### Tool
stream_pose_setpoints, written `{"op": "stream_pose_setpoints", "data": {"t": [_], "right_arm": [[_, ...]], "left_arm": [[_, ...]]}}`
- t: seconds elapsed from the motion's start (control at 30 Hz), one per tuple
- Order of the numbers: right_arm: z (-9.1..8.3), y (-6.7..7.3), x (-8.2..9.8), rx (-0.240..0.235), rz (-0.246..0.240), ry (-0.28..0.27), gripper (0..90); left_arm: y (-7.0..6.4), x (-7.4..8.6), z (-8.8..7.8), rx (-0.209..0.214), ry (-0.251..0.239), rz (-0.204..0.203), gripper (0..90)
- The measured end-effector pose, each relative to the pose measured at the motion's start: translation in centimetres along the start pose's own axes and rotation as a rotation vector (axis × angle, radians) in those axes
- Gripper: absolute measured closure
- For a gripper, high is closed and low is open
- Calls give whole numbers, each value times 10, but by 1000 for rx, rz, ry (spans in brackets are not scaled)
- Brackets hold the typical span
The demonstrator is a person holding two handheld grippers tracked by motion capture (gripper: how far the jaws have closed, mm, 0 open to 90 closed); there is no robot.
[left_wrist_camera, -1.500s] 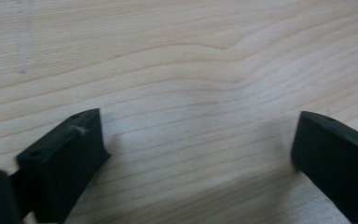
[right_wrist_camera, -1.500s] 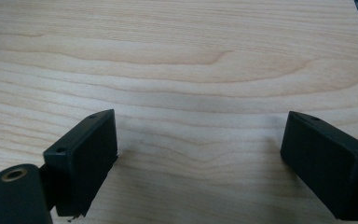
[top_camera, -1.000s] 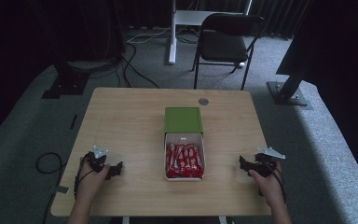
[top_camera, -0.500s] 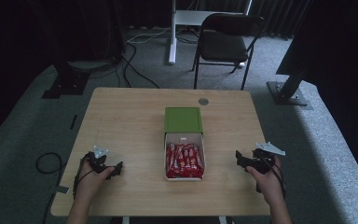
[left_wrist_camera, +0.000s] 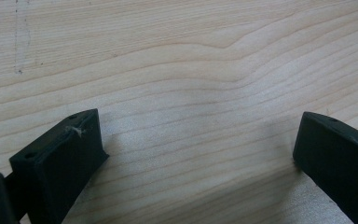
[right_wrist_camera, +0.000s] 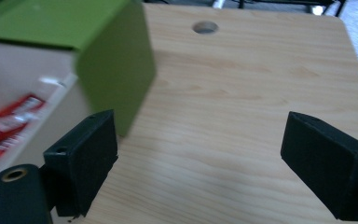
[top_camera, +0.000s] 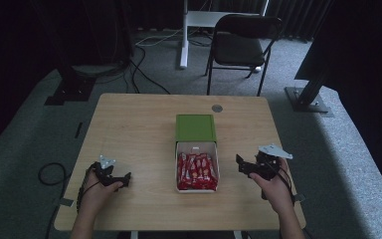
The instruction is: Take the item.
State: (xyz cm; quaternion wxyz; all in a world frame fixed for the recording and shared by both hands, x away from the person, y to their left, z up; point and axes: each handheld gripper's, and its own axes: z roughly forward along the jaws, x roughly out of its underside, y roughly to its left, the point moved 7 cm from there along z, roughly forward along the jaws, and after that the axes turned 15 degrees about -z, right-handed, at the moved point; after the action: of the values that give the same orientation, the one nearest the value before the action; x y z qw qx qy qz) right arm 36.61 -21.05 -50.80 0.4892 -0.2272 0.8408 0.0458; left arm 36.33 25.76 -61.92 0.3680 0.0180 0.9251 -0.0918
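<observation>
While right gripper (top_camera: 243, 167) hovers jaws apart just right of white box (top_camera: 197, 149) of red packets (top_camera: 196, 171), left gripper (top_camera: 122, 180) rests jaws apart on table (top_camera: 139, 129).

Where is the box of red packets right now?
In the high view, the white box of red packets sits mid-table between the left gripper and right gripper, its green sleeve behind it.
</observation>
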Motion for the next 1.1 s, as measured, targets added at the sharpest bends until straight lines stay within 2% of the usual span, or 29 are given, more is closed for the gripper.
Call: {"op": "stream_pose_setpoints", "data": {"t": [0.2, 0.47, 0.57, 0.8, 1.1], "right_arm": [[-1, 26, -24, -64, -32, -46, 106], [4, 67, -45, -156, -80, -72, 119], [8, 81, -48, -184, -122, -63, 129], [11, 113, -52, -274, -126, -71, 131], [21, 141, -50, -315, -149, -46, 158]], "left_arm": [[0, 0, 0, 0, 0, 0, 22], [0, 0, 0, 0, 0, 0, 23], [0, 0, 0, 0, 0, 0, 23], [0, 0, 0, 0, 0, 0, 23], [0, 0, 0, -1, 1, 3, 23]]}}
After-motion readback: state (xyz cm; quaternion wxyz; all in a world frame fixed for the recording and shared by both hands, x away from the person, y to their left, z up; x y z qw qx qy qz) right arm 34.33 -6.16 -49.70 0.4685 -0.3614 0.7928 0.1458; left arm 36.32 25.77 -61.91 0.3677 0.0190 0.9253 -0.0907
